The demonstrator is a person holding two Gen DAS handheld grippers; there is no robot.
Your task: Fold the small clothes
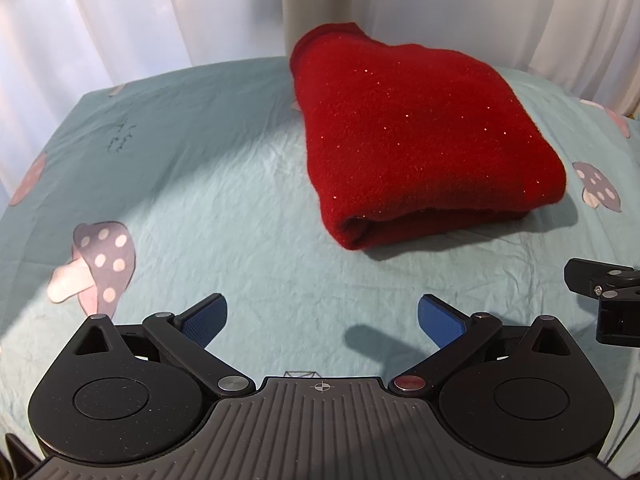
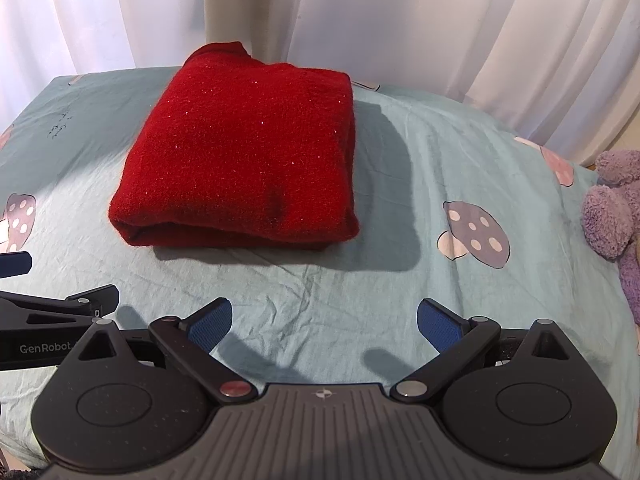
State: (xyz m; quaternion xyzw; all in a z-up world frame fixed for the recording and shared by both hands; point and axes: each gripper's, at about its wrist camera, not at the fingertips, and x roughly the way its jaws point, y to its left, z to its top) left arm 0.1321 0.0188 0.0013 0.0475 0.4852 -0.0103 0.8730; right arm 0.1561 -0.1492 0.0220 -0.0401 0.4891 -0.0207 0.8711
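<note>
- The red garment (image 1: 420,136) lies folded into a thick, tidy block on the sheet (image 1: 224,184), toward the far side of the bed, with its rolled fold edge facing the near side.
- Its long axis runs near to far, a narrower end pointing at the curtain (image 2: 440,20).
- Judged from how it lies, the fold looks finished; what may remain is squaring or moving it.
- Both tongs sit well apart from it, on the near side, holding nothing.
- The left gripper (image 1: 322,320) has its blue pads spread wide; the garment lies ahead of it and to the right.
- The right gripper (image 2: 324,322) is likewise spread wide; the garment lies ahead of it and to the left.
- So the garment sits between the two, and neither looks clearly nearer; any next reach would go forward and inward from each side.
- Mushroom prints (image 2: 474,232) dot the sheet, and a purple plush toy (image 2: 612,208) sits at the right edge, clear of the garment.
</note>
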